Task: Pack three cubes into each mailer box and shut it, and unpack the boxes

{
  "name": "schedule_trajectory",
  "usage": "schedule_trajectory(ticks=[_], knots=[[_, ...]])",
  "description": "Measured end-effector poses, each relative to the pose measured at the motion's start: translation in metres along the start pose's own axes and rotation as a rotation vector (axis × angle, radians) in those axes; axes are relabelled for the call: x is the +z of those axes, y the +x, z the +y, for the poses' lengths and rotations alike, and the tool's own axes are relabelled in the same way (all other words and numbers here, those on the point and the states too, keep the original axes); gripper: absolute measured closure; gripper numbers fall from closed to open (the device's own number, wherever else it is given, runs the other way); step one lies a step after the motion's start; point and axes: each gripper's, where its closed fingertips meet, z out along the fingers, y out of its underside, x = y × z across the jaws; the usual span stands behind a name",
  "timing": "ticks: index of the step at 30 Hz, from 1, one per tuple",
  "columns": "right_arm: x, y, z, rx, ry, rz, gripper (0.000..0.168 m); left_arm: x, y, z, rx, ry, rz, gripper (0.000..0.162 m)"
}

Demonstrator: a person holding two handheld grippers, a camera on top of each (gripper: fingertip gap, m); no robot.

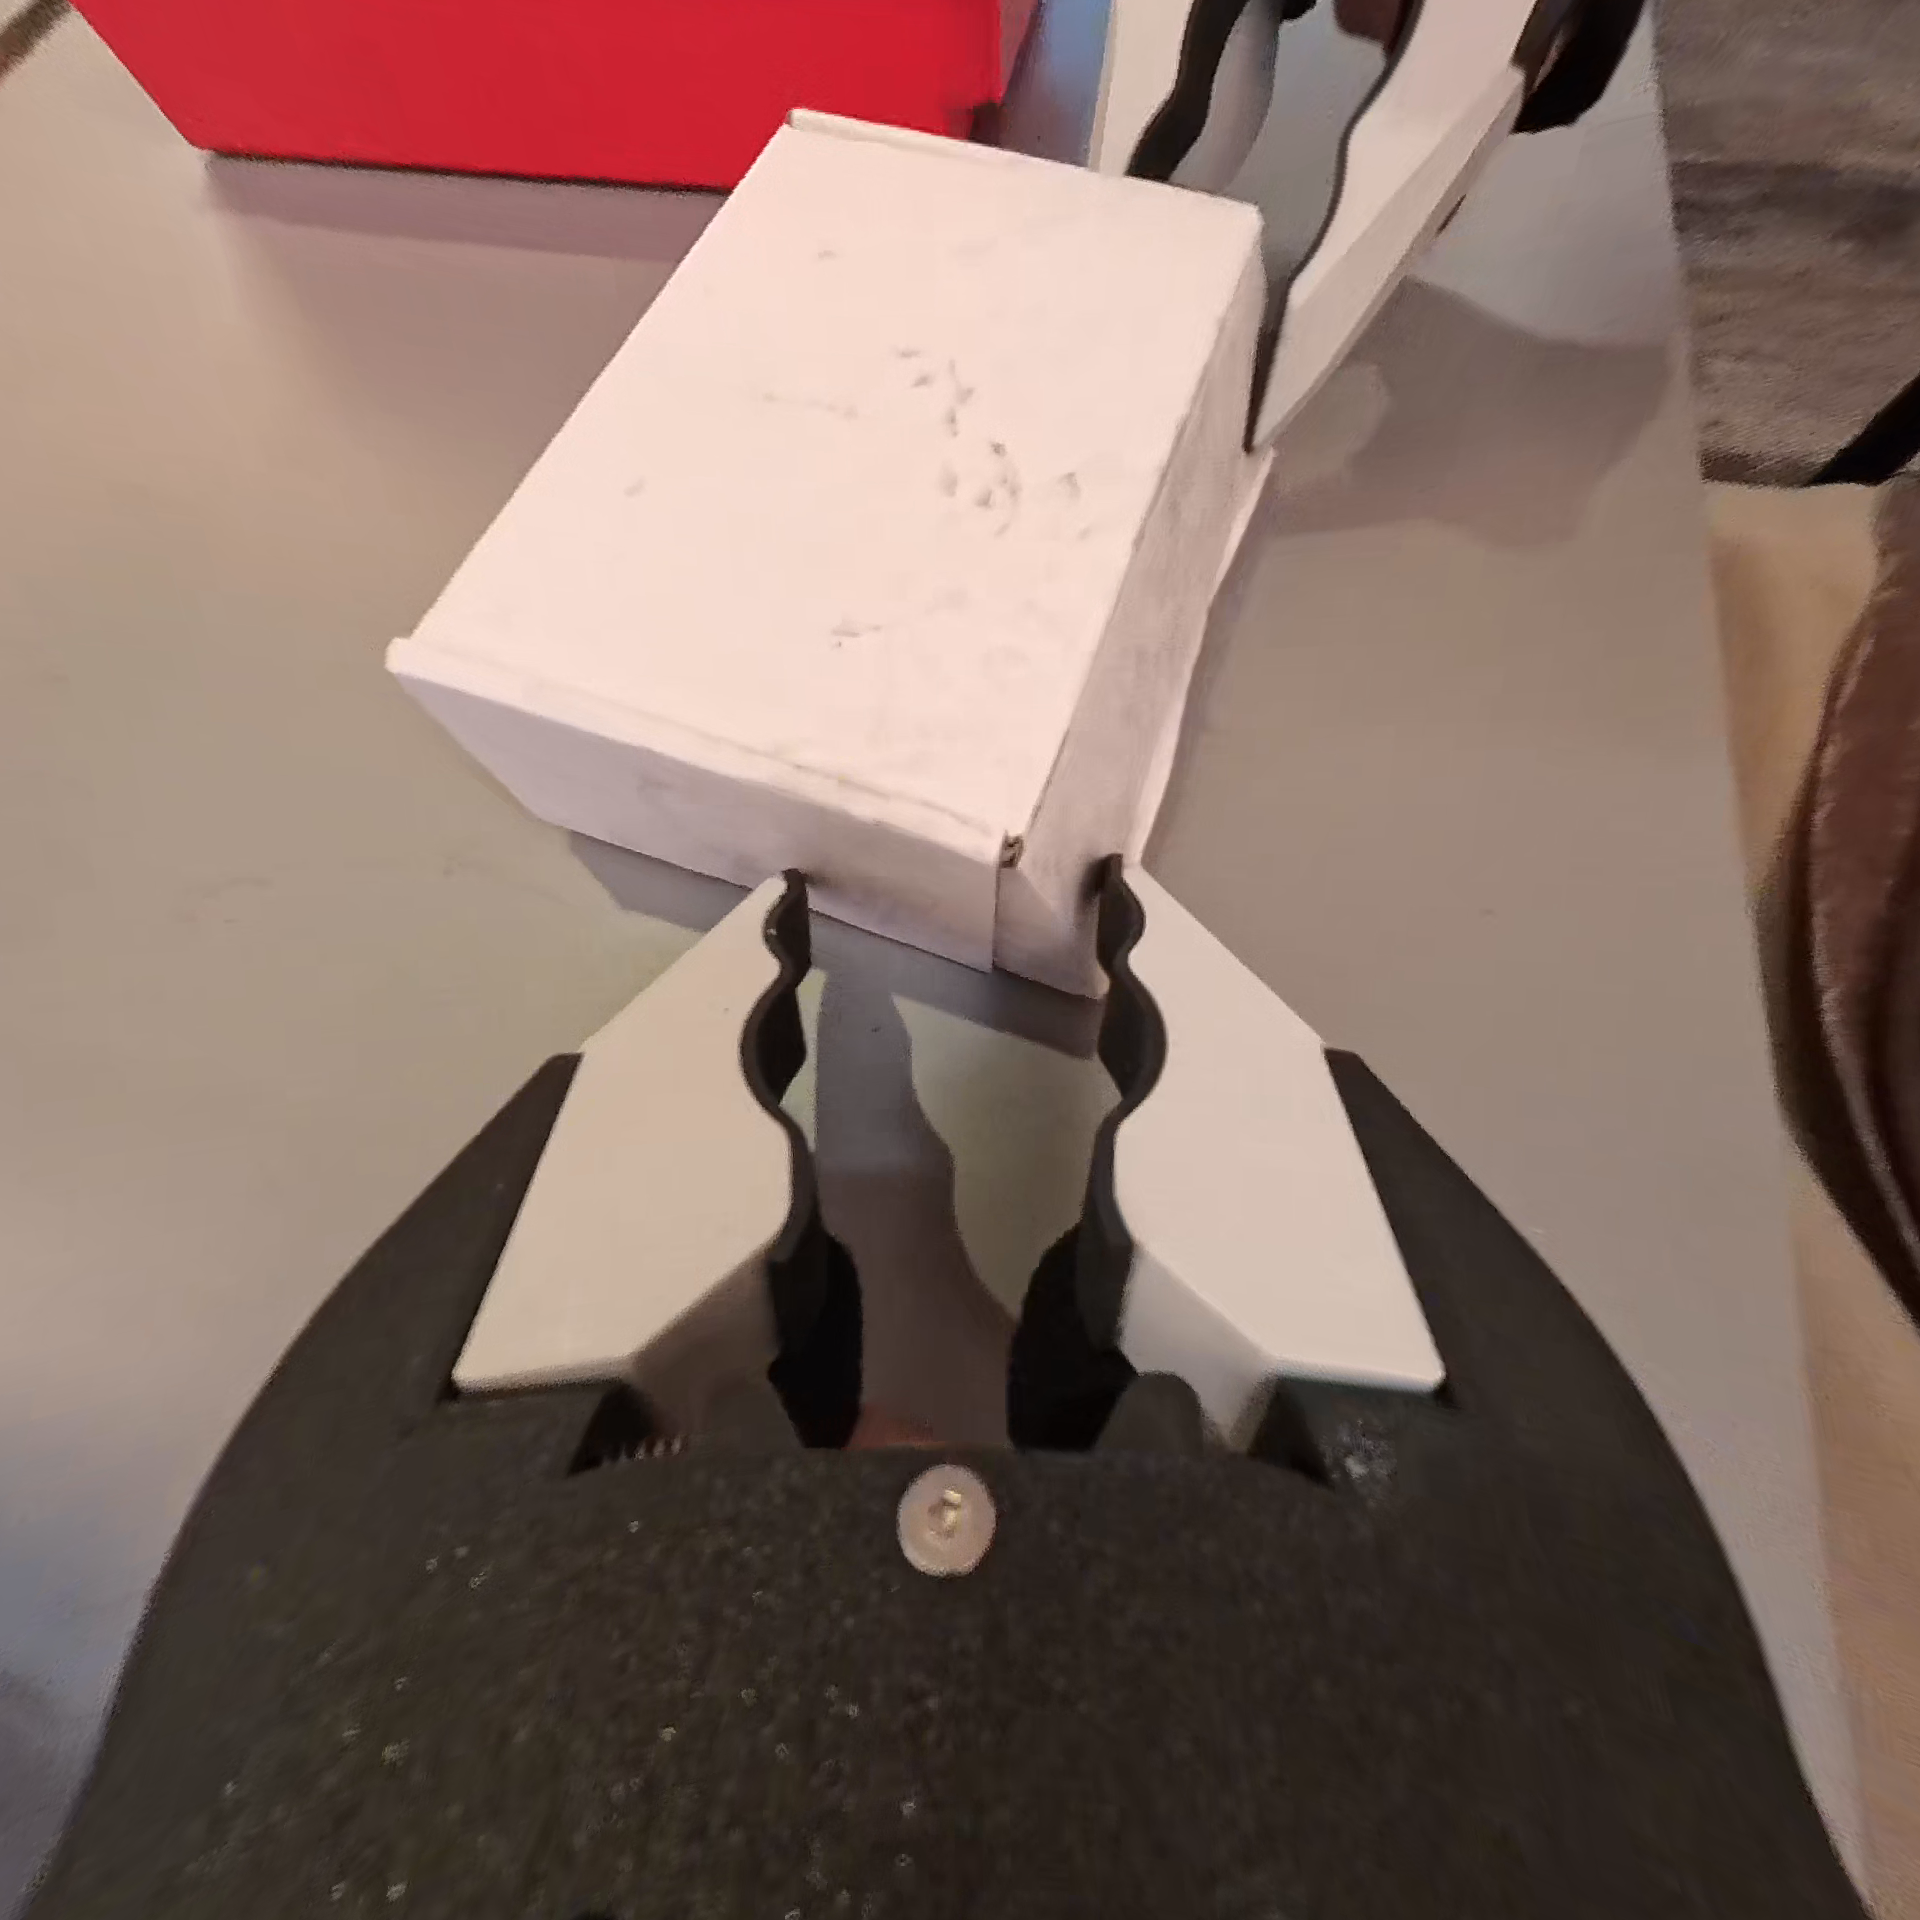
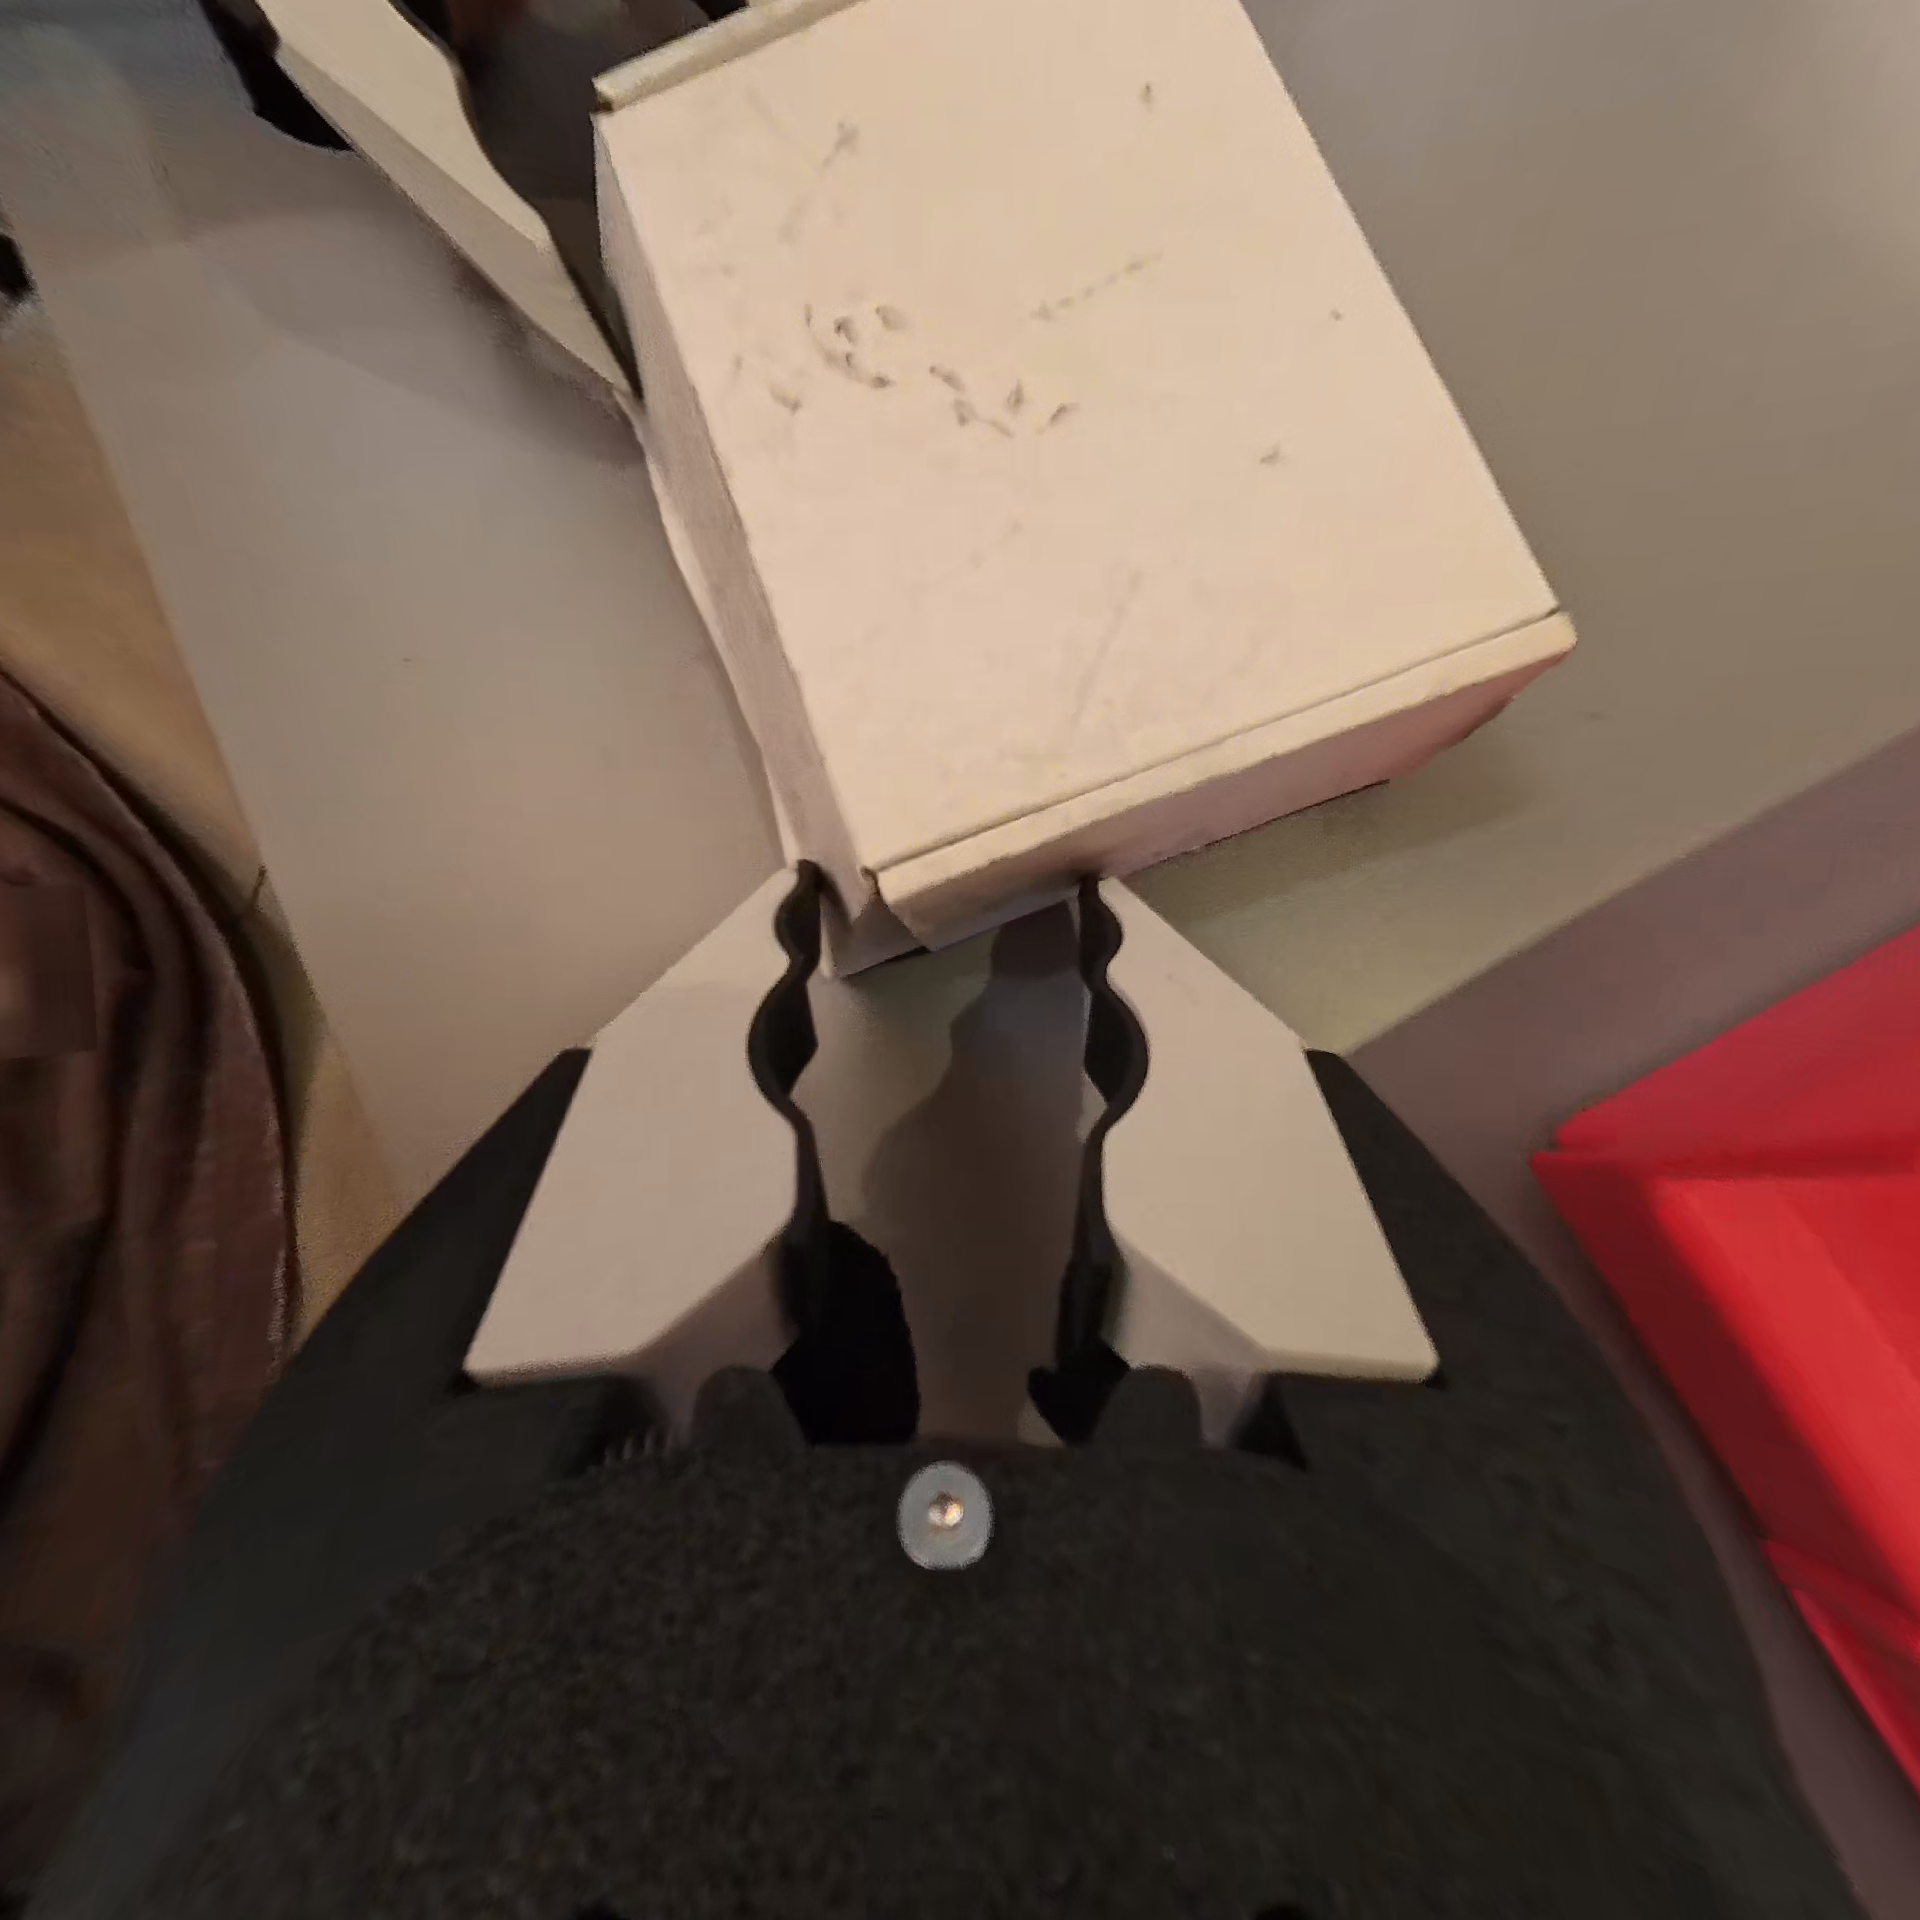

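A white mailer box (image 1: pixel 831 499) with its lid shut and scuff marks on top hangs tilted just above the table, with a shadow under it. My left gripper (image 1: pixel 954 878) clamps the box's near corner, one fingertip on each side face. My right gripper (image 2: pixel 948 885) clamps the opposite corner of the same box (image 2: pixel 1039 436) in the same way. In the left wrist view one of the right gripper's fingers (image 1: pixel 1382 249) lies along the box's far side. In the right wrist view one of the left gripper's fingers (image 2: pixel 457 197) shows at the top left. No cubes show.
A red box (image 1: pixel 520 83) stands on the pale table (image 1: pixel 260 520) behind the white box, and shows at the right of the right wrist view (image 2: pixel 1766 1330). A person's brown and grey clothing (image 1: pixel 1849 883) (image 2: pixel 114 1039) is close at the table's edge.
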Motion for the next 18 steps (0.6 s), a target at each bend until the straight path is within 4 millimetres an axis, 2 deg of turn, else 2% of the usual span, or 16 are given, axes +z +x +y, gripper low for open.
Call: schedule_trajectory(ticks=[5,9,15,18], knots=[[0.000,0.001,0.001,-0.002,0.006,0.003,0.121,0.000,0.000,0.000,-0.005,-0.007,-0.015,0.110],[-0.003,-0.014,0.004,-0.013,0.007,-0.095,0.120,-0.006,0.005,0.004,0.002,-0.034,0.040,0.109],[0.005,-0.019,0.010,-0.146,-0.043,-0.054,0.122,-0.011,0.010,0.010,0.088,-0.036,0.038,0.111],[0.007,-0.016,0.011,-0.174,-0.089,-0.030,0.136,-0.011,0.008,0.010,0.165,-0.056,-0.012,0.115]])
